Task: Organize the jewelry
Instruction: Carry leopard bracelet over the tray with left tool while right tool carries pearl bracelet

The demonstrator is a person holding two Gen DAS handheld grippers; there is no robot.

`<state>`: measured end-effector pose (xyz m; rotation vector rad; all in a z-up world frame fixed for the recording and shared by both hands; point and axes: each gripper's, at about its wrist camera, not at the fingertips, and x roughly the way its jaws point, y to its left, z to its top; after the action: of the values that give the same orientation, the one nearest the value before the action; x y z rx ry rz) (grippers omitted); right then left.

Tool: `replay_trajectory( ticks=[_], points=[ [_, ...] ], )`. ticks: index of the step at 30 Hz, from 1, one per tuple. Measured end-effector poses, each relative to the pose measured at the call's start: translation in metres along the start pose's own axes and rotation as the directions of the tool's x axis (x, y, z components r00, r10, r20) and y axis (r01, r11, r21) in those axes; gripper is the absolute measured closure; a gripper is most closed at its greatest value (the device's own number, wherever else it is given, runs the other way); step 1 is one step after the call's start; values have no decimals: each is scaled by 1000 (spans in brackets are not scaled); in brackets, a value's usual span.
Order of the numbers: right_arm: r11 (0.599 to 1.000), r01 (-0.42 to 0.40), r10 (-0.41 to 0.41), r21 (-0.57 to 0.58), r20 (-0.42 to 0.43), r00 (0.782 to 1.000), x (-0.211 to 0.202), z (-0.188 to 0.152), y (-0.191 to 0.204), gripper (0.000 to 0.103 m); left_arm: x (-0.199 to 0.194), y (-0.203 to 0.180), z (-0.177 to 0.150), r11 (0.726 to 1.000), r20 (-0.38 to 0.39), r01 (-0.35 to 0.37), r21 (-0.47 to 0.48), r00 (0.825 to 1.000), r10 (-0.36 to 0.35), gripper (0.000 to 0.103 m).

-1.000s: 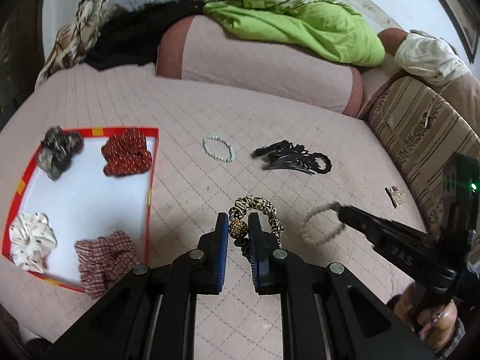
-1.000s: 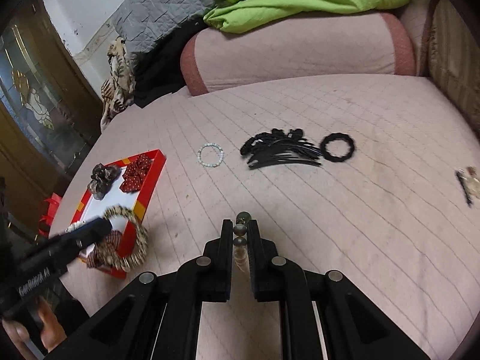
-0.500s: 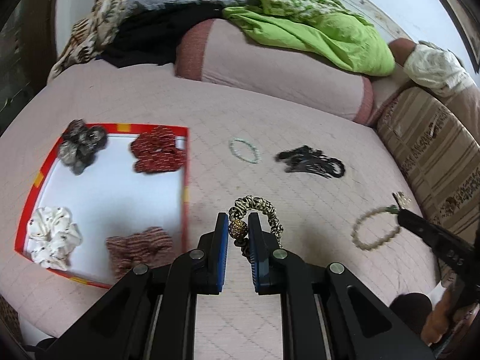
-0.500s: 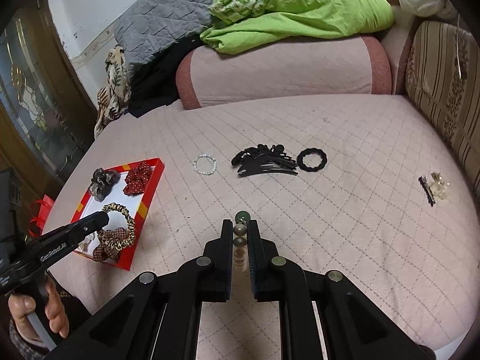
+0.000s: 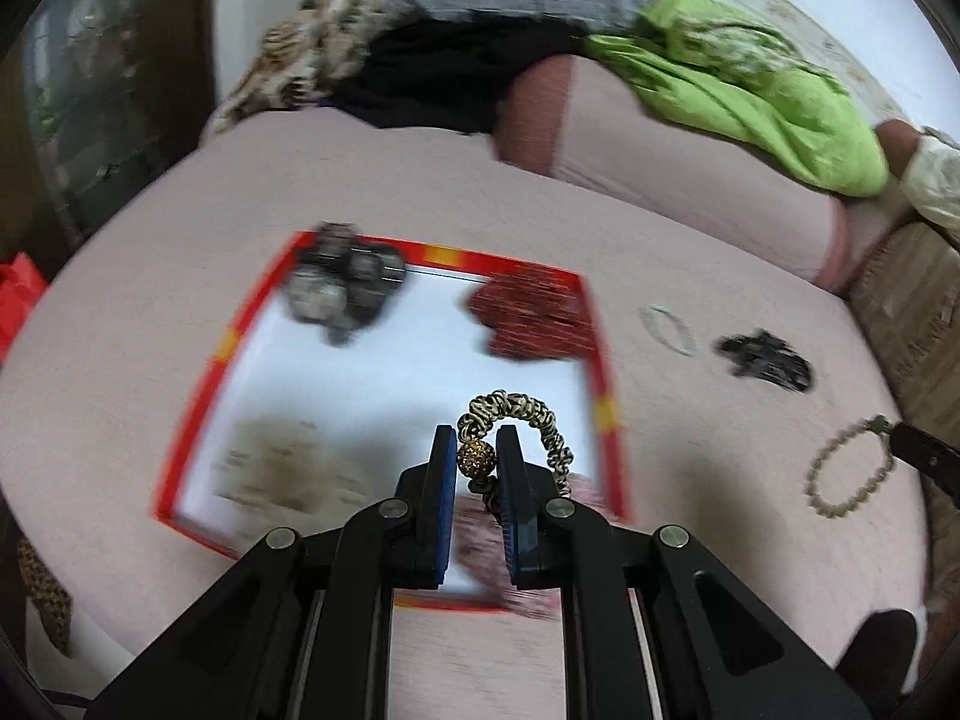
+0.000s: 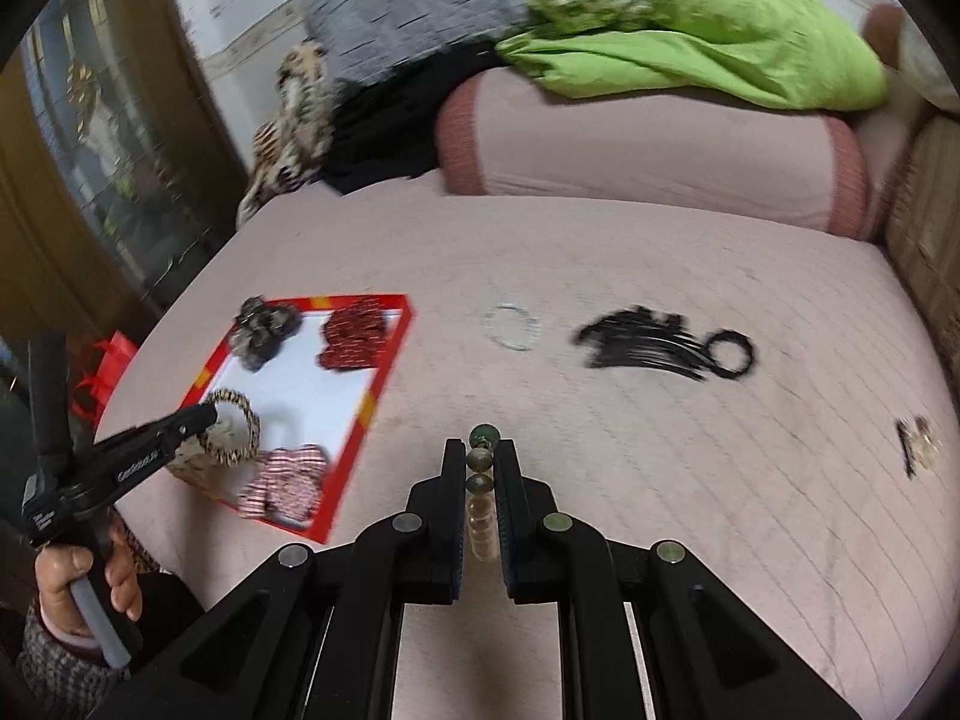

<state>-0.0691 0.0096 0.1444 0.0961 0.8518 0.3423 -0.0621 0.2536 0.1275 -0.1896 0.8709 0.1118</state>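
Left gripper: your left gripper is clenched on the leopard-print hair tie. Its gold bead sits pinched between the blue pads, and the fabric loop arches up and to the right of the jaws.
Left gripper position: it hangs above the near right part of the red-rimmed tray. From the right wrist view, you see the same gripper at the tray's near left corner, with the hair tie dangling from its tip.
Left hand: your hand wraps the grey handle at the lower left of the right wrist view.
Right gripper: your right gripper is closed tight on the beaded bracelet. A column of round beads runs between the pads, and a dark green bead pokes out past the tips.
Right gripper position: it is held above the pink quilted bedcover, to the right of the tray. In the left wrist view the bracelet hangs as an open ring from the black tip at the right edge.
Tray contents: a grey scrunchie at the far left, a red scrunchie at the far right, a cream scrunchie at the near left (blurred), and a red-checked scrunchie at the near right.
Loose items on bedcover: a pale bead bracelet, a black hair clip with a black ring tie touching it, and small clips far to the right.
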Motion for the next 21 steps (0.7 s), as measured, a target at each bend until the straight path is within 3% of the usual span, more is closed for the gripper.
replay_trajectory(
  ticks=[8, 16, 21],
  points=[
    [988, -96, 89, -119, -61, 994, 42, 24, 74, 93, 26, 68, 23, 992, -31, -70, -106, 997, 67, 90],
    [962, -199, 170, -185, -162, 972, 105, 40, 151, 93, 74, 99, 34, 981, -110, -112, -156, 989, 96, 90],
    [955, -263, 230, -140, -213, 950, 144, 41, 173, 93, 90, 110, 36, 971, -126, -157, -182, 983, 135, 90]
  ],
)
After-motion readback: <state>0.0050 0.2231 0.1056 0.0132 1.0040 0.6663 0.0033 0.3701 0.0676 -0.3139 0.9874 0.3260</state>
